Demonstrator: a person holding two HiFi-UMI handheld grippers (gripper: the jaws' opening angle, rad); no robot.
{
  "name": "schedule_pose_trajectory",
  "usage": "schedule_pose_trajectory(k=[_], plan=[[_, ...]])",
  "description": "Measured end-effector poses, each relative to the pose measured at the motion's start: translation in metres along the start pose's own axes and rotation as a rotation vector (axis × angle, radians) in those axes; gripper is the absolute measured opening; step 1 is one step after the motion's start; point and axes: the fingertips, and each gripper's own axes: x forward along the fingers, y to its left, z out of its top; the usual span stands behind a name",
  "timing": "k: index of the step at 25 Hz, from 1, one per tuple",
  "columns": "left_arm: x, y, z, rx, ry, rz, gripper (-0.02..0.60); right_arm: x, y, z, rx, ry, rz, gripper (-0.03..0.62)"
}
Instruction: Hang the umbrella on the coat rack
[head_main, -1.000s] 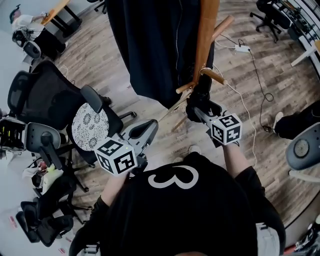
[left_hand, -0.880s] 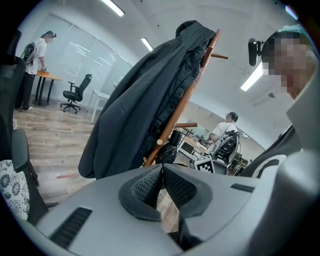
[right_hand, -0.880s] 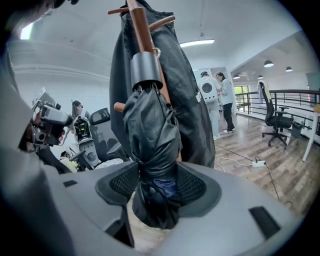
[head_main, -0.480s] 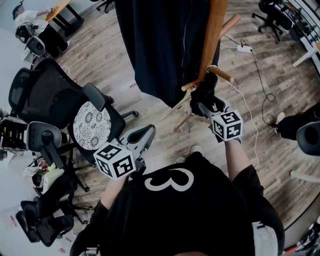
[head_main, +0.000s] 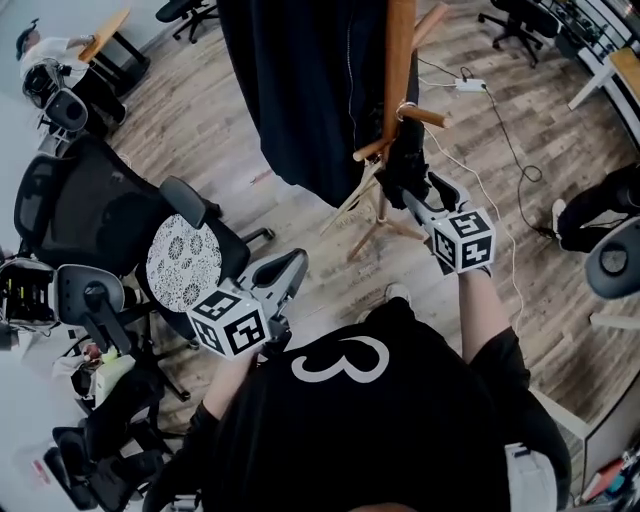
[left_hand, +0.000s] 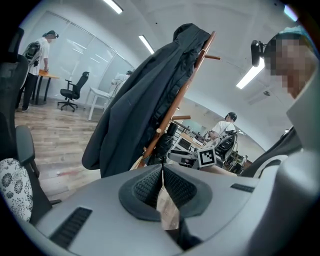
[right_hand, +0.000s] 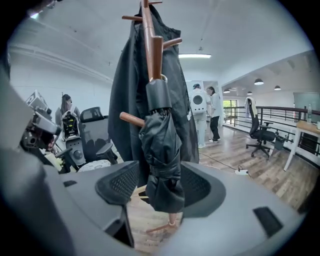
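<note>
Black umbrella (right_hand: 161, 155), coat rack (head_main: 398, 50) behind — top cropped

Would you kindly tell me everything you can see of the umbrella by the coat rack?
The umbrella is a compact folding one, black, its fabric-like canopy furled and bunched, with a grey cylindrical handle uppermost. It hangs roughly upright from a wooden peg of the coat rack by a thin loop at the handle's top, beside a dark coat. Its lower end lies between the right tongs, whose jaws stand apart; a gap shows at one side, contact at the other is unclear.
</note>
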Motion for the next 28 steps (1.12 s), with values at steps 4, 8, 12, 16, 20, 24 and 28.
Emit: schedule_pose_trajectory(k=[4, 8, 12, 16, 20, 24, 28], plan=[[0.003, -0.020, -0.001, 0.038, 0.000, -0.058, 0.021, -0.043, 0.013, 0.011, 0.023, -0.031, 0.041, 0.252], [0.008, -0.038, -0.008, 0.054, -0.002, -0.097, 0.021, -0.090, 0.044, 0.026, 0.102, -0.099, 0.185, 0.247], [0.014, -0.055, -0.019, 0.057, 0.007, -0.134, 0.021, -0.137, 0.070, 0.031, 0.160, -0.141, 0.266, 0.046], [0.015, -0.089, -0.032, 0.074, 0.013, -0.182, 0.021, -0.188, 0.089, 0.040, 0.260, -0.243, 0.329, 0.039], [0.012, -0.145, -0.048, 0.106, 0.034, -0.262, 0.021, -0.236, 0.123, 0.027, 0.302, -0.252, 0.399, 0.032], [0.001, -0.200, -0.069, 0.142, 0.052, -0.321, 0.021, -0.278, 0.160, 0.002, 0.262, -0.211, 0.422, 0.032], [-0.018, -0.245, -0.086, 0.173, 0.048, -0.350, 0.021, -0.319, 0.182, -0.013, 0.285, -0.211, 0.418, 0.029]])
